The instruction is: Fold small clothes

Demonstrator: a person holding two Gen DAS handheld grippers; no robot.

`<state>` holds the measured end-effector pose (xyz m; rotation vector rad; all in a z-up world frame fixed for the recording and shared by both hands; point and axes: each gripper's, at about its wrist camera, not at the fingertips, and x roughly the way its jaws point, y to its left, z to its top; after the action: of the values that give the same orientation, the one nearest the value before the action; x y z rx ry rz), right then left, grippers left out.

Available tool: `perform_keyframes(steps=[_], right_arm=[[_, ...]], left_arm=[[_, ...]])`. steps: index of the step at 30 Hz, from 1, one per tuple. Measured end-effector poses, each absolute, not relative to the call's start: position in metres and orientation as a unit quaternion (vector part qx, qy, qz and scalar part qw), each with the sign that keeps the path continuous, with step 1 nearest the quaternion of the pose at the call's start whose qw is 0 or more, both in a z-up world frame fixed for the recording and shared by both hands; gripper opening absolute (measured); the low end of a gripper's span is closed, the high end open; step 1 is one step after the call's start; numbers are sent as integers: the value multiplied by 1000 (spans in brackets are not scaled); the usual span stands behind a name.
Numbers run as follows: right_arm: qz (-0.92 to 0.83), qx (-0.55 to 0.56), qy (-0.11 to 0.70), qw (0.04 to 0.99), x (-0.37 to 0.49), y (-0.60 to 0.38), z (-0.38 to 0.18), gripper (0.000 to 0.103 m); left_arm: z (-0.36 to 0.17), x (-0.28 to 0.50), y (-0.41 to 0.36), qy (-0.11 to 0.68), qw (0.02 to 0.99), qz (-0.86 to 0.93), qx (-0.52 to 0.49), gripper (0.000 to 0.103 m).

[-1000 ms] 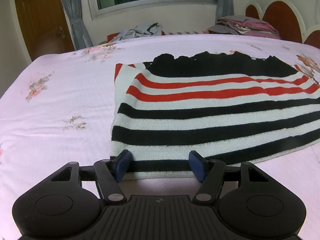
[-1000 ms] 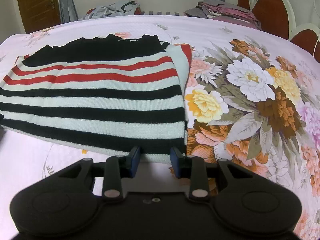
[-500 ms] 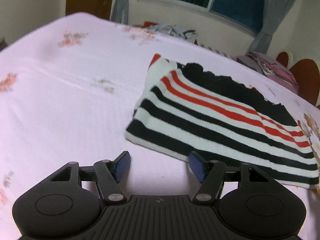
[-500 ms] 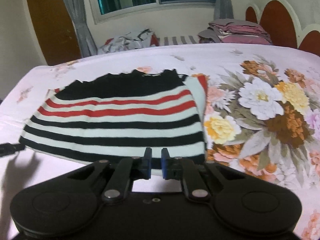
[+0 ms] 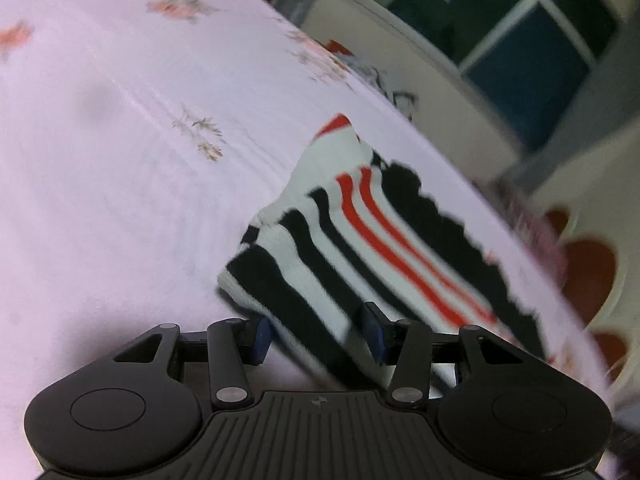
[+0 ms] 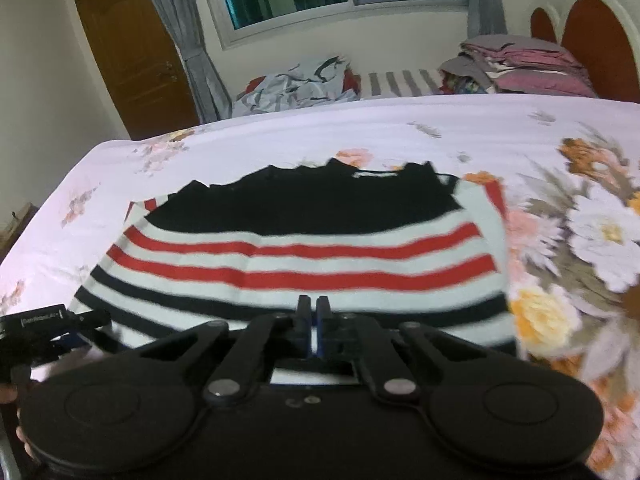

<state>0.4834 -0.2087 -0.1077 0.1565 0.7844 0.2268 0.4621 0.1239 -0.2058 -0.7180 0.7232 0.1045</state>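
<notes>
On the pink floral bedsheet (image 6: 400, 128), a striped knit top (image 6: 304, 248) lies folded into a flat rectangle, its black panel on the far side. Since a second ago the right gripper (image 6: 313, 320) has been shut at the near hem, pads pressed together on the knit. The left gripper (image 5: 316, 334) has been rolled and its jaws have just been closing around the near-left corner, not yet pinching. Another fold seems imminent. The ribbed knit looks soft and thick.

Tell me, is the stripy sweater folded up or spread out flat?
Folded. The striped sweater lies on the bed as a compact rectangle, with a doubled striped layer peeking out at its right edge. Its near hem is lifted off the sheet.
</notes>
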Motion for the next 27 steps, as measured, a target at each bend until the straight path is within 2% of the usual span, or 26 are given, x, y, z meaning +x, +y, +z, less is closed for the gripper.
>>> perform_keyframes(steps=[6,9,12,14,16,18,21,27], right_arm=[[130,83,392,907,517,-181,-117,2],[136,84,398,903,528,-171,-120,2],[141,80,407,899,537,-161,-127,2],[140,72,419,894,542,-157,-133,2],[128,58,449,882,549,-155,-145,0],[131,68,443,884,548,-160,-151,0],[133,80,442,883,546,-163,-153,0],[147,86,448,877,550,-170,-152,0]], left_arm=[[-224,477,140,314,846,38,-429,45],[-229,485,140,318,843,37,-432,29],[-235,489,144,317,840,31,-440,18],[-230,487,142,312,841,30,-441,15],[-217,478,140,293,853,20,-431,15],[-221,482,139,315,856,24,-408,15],[-232,487,145,329,839,28,-433,15],[-187,492,114,305,874,23,-377,15]])
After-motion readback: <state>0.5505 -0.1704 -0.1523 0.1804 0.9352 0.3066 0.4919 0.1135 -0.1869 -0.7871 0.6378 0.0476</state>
